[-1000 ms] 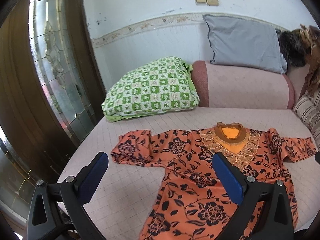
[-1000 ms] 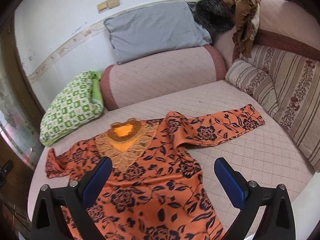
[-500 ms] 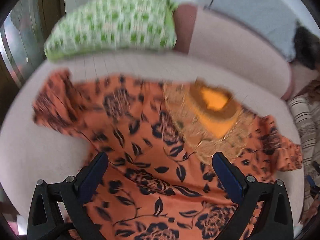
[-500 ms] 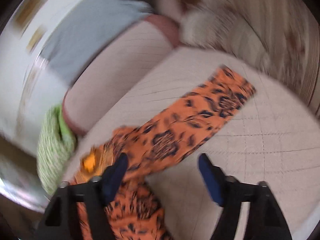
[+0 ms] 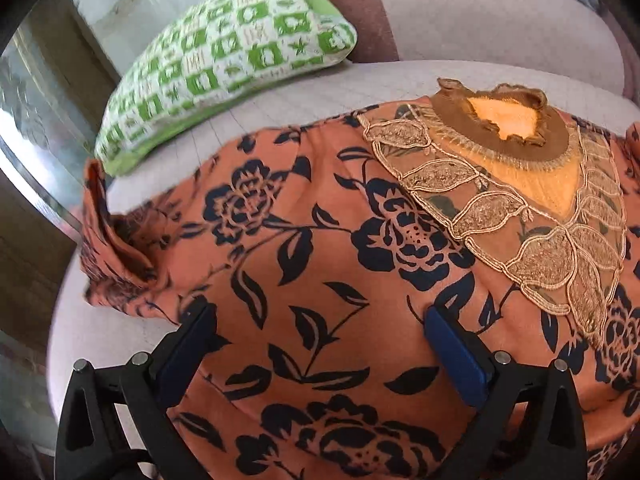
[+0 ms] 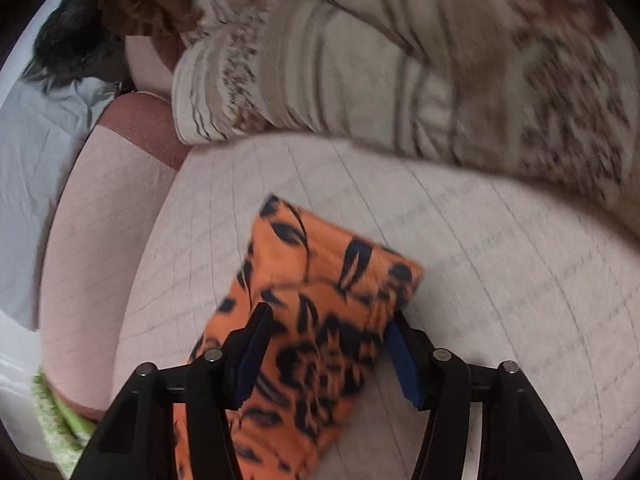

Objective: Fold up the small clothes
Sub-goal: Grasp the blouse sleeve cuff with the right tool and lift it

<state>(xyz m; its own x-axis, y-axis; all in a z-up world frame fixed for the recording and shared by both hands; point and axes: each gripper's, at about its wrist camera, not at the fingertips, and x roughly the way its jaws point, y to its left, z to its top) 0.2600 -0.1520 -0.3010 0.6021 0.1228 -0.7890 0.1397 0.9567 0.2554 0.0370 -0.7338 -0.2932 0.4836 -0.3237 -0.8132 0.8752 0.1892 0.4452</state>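
An orange top with dark floral print point(image 5: 320, 240) lies spread flat on the pink quilted bed point(image 5: 100, 340), its embroidered gold collar point(image 5: 504, 152) at the upper right. Its left sleeve point(image 5: 116, 248) is crumpled near the bed's left edge. My left gripper point(image 5: 320, 320) is open low over the top's upper body, its blue pads point(image 5: 188, 352) straddling the cloth. In the right wrist view the right sleeve end point(image 6: 320, 292) lies on the bed point(image 6: 500, 280). My right gripper point(image 6: 328, 328) is open with the sleeve between its fingers, near the cuff.
A green checked pillow point(image 5: 224, 56) and a pink bolster point(image 5: 480, 20) lie behind the top. A striped floral cushion point(image 6: 400, 60), a grey pillow point(image 6: 32, 160) and dark and brown cloths point(image 6: 120, 4) sit at the bed's far side. A glass-panelled door point(image 5: 36, 120) stands at the left.
Both grippers have dropped and moved forward to the garment. The left now hovers over the body near the collar; the right has swung to the right sleeve and narrowed around it.
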